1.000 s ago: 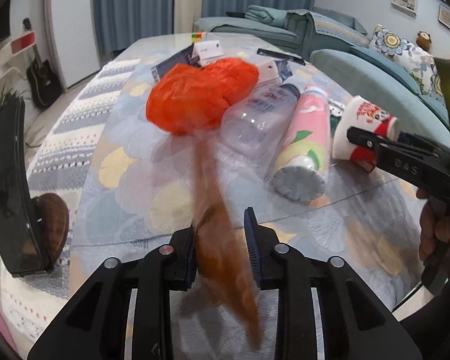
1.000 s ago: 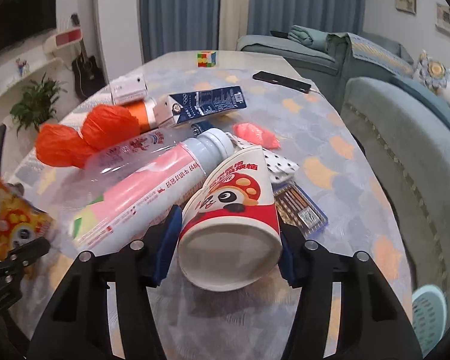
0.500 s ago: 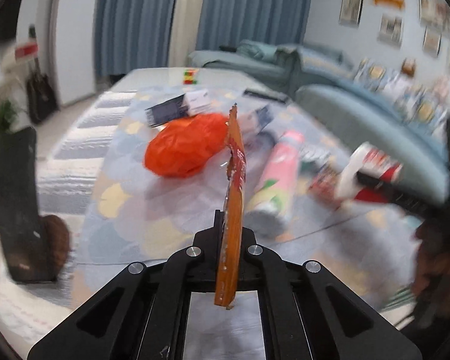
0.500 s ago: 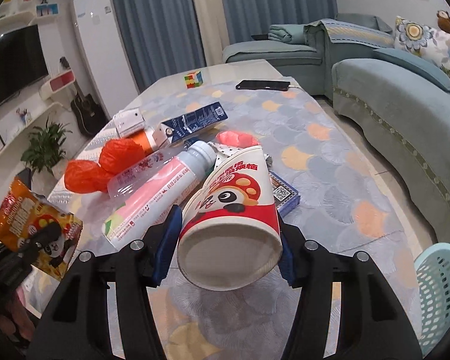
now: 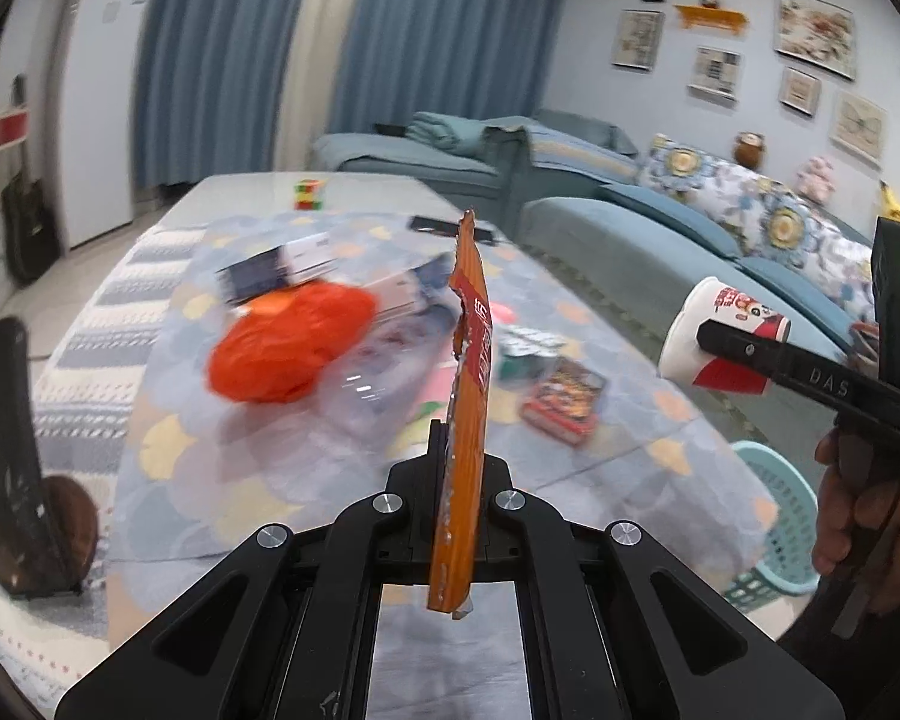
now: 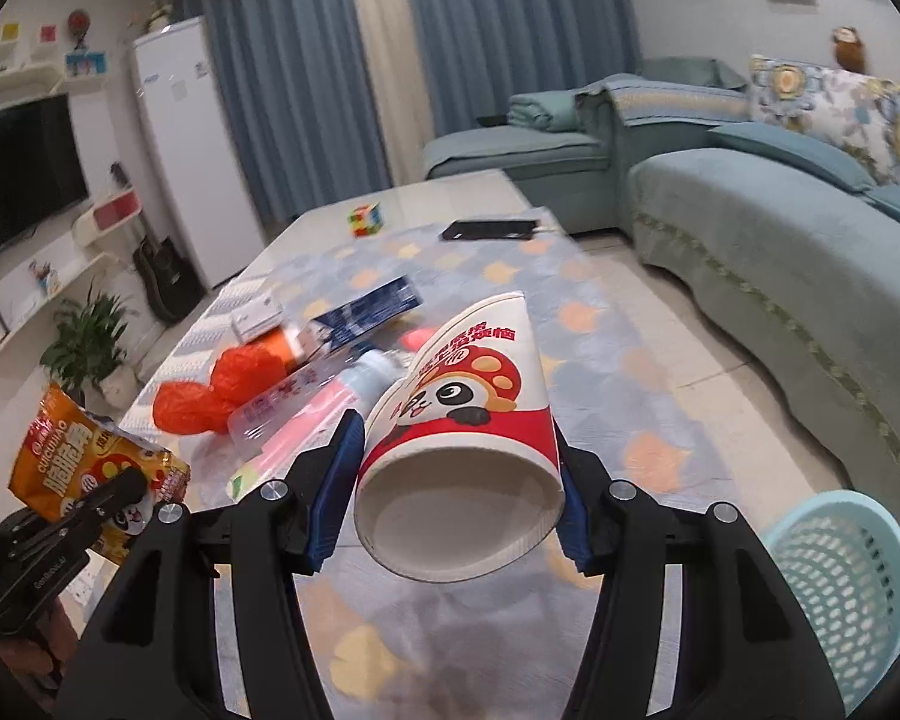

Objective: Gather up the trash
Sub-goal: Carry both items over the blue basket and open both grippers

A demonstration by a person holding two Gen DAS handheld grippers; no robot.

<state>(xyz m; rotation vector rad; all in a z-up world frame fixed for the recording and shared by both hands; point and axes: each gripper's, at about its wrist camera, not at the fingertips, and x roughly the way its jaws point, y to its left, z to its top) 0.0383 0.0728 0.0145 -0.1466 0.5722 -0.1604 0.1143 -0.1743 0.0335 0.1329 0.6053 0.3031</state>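
Two pieces lifted, none binned yet.
Left gripper (image 5: 459, 462) fingers clench the snack wrapper (image 5: 471, 360); right gripper (image 6: 450, 474) fingers grasp the paper cup (image 6: 468, 414); bottle (image 6: 306, 414), orange bag (image 5: 288, 348) and cartons remain on the desk (image 5: 222, 480), basket (image 6: 840, 576) waiting.

1 paper cup (image 6: 468, 420), 1 snack bag (image 6: 84, 468), 1 basket (image 6: 840, 588), perhaps 2 bottles (image 6: 306, 414).

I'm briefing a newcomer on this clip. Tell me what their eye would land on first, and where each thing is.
First, the paper cup with a panda print, clamped on its side in the right gripper, its open mouth facing the camera. Next, the orange snack bag, pinched edge-on in the shut left gripper above the table. Beyond them, an orange plastic bag lies among the litter on the table, and a light blue basket stands on the floor at lower right.
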